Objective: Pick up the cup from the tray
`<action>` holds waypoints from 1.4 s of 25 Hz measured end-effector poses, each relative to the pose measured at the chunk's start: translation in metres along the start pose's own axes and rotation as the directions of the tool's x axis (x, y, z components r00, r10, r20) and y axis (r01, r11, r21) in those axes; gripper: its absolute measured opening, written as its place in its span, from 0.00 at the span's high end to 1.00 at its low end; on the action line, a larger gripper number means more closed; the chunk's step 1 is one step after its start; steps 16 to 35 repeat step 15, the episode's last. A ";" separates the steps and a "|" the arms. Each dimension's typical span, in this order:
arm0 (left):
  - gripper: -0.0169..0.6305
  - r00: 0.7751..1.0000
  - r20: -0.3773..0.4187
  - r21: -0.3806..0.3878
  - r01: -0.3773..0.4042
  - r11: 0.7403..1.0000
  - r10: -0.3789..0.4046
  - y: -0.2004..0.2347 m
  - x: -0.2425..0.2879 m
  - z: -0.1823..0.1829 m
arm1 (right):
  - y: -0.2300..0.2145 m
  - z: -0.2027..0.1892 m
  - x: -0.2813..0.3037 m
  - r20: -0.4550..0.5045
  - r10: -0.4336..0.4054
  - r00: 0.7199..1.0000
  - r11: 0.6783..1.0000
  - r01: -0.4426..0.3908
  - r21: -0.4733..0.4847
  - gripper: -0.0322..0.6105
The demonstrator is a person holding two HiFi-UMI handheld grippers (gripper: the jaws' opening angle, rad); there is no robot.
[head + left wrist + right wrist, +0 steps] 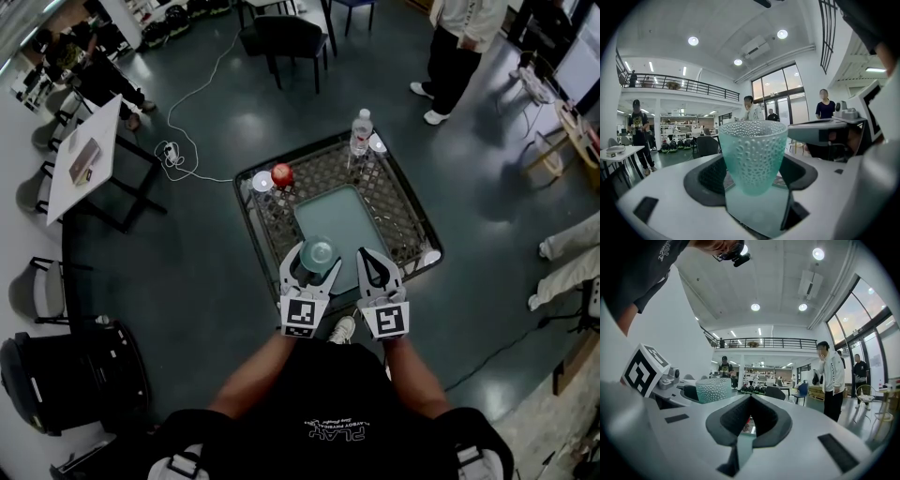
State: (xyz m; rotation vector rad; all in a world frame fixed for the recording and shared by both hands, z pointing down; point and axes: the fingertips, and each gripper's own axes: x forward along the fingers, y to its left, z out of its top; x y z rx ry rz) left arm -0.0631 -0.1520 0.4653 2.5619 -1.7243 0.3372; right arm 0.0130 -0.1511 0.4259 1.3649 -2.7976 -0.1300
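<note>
Teal and pebbled all over, the cup is standing upright between the jaws of the left gripper, whose dark padded faces are pressing against its lower sides. In the head view it is showing over the near left corner of the pale tray. Whether its base is touching the tray cannot be told.

Close beside it, the right gripper is hovering over the tray's near edge. Its jaws are drawn nearly together, with only a thin slit between the tips and nothing in it.

The tray is lying in the middle of a dark mesh-topped table. A red apple is resting near the table's far left corner. A clear water bottle is standing at the far edge, and its label is too small to read.

Each gripper is carrying a white marker cube printed with black square patterns. The person's black shirt is showing the word "PLAY" in white, upside down to the head camera, and the finer line by it cannot be read. In the right gripper view, a standing person is wearing a white top with dark lettering down the sleeve, too small to make out.
</note>
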 end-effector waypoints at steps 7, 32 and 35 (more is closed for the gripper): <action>0.43 1.000 -0.002 -0.002 -0.011 1.000 0.011 -0.003 -0.006 -0.003 | -0.002 -0.008 -0.009 -0.016 -0.002 1.000 1.000 0.003 0.027 0.94; 0.43 1.000 -0.001 0.006 -0.007 1.000 0.007 -0.006 -0.005 -0.005 | -0.012 -0.010 -0.005 -0.062 -0.020 0.998 1.000 0.021 0.021 0.94; 0.43 1.000 -0.001 0.006 -0.007 1.000 0.007 -0.006 -0.005 -0.005 | -0.012 -0.010 -0.005 -0.062 -0.020 0.998 1.000 0.021 0.021 0.94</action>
